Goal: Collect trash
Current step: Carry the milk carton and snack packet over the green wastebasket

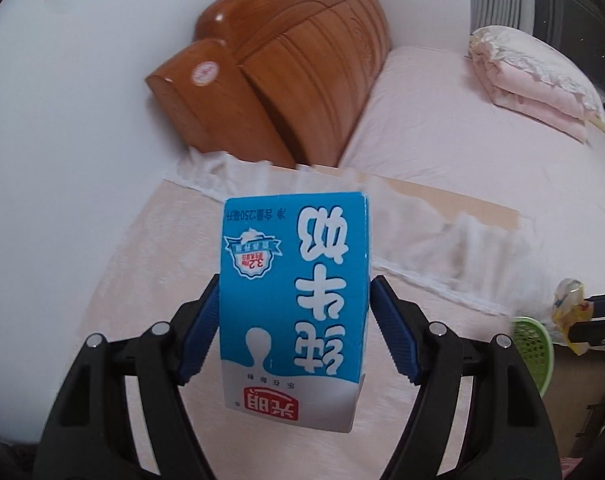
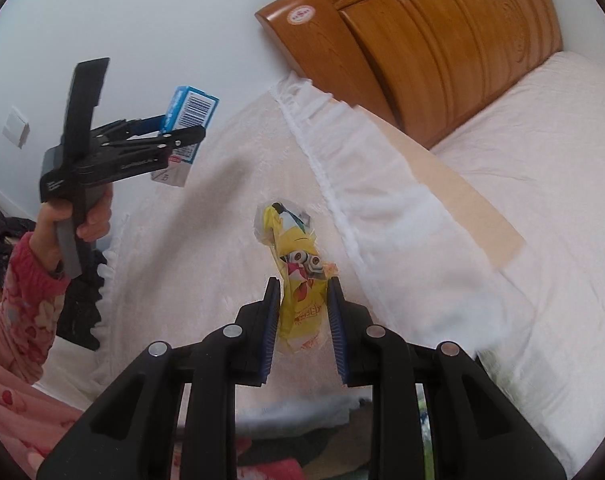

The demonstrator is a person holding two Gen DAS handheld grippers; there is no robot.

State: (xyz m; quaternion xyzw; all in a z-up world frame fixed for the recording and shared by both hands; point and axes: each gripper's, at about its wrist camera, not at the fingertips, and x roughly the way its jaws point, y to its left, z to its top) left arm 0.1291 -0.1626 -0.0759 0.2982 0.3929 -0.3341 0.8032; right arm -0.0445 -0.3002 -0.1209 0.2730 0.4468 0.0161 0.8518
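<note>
On the left side, the left gripper point(image 1: 293, 322) holds a blue and white cardboard milk carton point(image 1: 294, 300) in the air above the pale pink bedspread point(image 1: 150, 260). Its jaws are pressed on the two narrow sides of the carton, with the blue ribbed pads point(image 1: 200, 332) flat against the cardboard, and the printing is upside down to the camera. I think it is held by the sides because a light box is steady this way and can be dropped easily.

In the middle and to the right, the right gripper point(image 2: 303, 328) has its jaws closed on a crumpled yellow plastic snack wrapper point(image 2: 300, 280), which stands up between the pads and looks lifted off the cloth. So both pieces of trash are already in the grippers and not on the bed.

The left wrist view shows a green plastic mesh basket point(image 1: 532, 344) at the right edge, just under the wrapper; it is perhaps the place for the trash, but it is cut off and I cannot be sure. The right wrist view does not show this basket clearly. Instead it shows the person's left hand point(image 2: 88, 220) in a pink flowered sleeve point(image 2: 30, 304) around the gripper handle, and the barcode end of the carton. Behind, the carved orange-brown wooden headboard point(image 2: 442, 40) stands against the white wall.
</note>
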